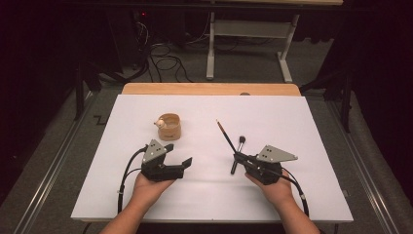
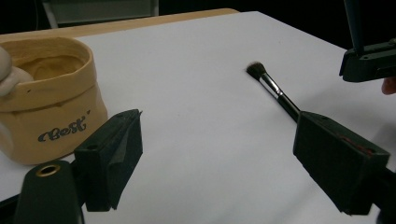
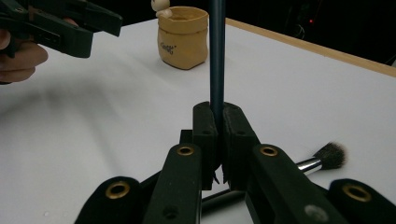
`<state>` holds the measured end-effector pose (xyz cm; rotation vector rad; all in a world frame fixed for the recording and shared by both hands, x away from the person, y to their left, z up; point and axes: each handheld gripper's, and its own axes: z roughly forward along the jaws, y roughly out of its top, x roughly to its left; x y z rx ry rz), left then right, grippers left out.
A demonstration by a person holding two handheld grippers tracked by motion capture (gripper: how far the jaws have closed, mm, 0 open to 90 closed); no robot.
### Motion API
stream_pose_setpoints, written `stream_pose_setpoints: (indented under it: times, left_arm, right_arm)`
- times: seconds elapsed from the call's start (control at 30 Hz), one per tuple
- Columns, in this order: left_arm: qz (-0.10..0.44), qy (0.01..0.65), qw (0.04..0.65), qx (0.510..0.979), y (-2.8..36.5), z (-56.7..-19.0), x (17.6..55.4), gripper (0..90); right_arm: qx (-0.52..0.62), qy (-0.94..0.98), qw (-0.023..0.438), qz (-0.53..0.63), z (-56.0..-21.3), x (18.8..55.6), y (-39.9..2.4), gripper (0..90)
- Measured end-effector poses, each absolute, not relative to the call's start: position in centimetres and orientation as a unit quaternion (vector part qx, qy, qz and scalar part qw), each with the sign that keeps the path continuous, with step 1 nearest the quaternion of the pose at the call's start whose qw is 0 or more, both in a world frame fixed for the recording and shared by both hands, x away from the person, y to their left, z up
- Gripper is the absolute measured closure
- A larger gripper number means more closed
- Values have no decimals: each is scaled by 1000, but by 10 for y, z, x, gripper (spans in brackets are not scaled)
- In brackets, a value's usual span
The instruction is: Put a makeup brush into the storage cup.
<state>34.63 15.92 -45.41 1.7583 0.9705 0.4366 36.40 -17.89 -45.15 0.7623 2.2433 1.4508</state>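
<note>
Right of the tan pot [image 1: 169,126] on the white desk [image 1: 302,195], a slim dark-handled paintbrush [image 1: 226,135] is clamped between the shut fingers of the right gripper [image 1: 242,158], bristles raised. A fluffy make-up brush [image 1: 237,153] lies beside it. The left gripper [image 1: 180,163] is held wide and empty near the pot. Loading the soft, bag-shaped pot is judged under way; next, the paintbrush must be carried over and lowered in.

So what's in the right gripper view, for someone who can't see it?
The right tool is shut on a thin dark brush handle that stands straight up. A fluffy brush lies on the white table behind it, and a tan pot sits farther back.
</note>
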Motion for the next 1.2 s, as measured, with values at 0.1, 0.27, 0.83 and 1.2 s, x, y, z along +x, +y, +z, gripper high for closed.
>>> stream_pose_setpoints:
  times: [0.1,0.27,0.83,1.2]
  left_arm:
    - [182,404,518,732,158,-453,347,165]
    - [181,402,518,733,155,-449,346,166]
    - [162,388,544,726,134,-436,351,170]
    - [131,385,576,709,122,-442,359,180]
  right_arm:
    - [270,795,181,512,-452,364,-179,871]
    - [271,796,178,511,-453,363,-177,870]
    - [267,793,184,516,-452,362,-176,871]
    - [261,796,186,513,-456,360,-167,871]
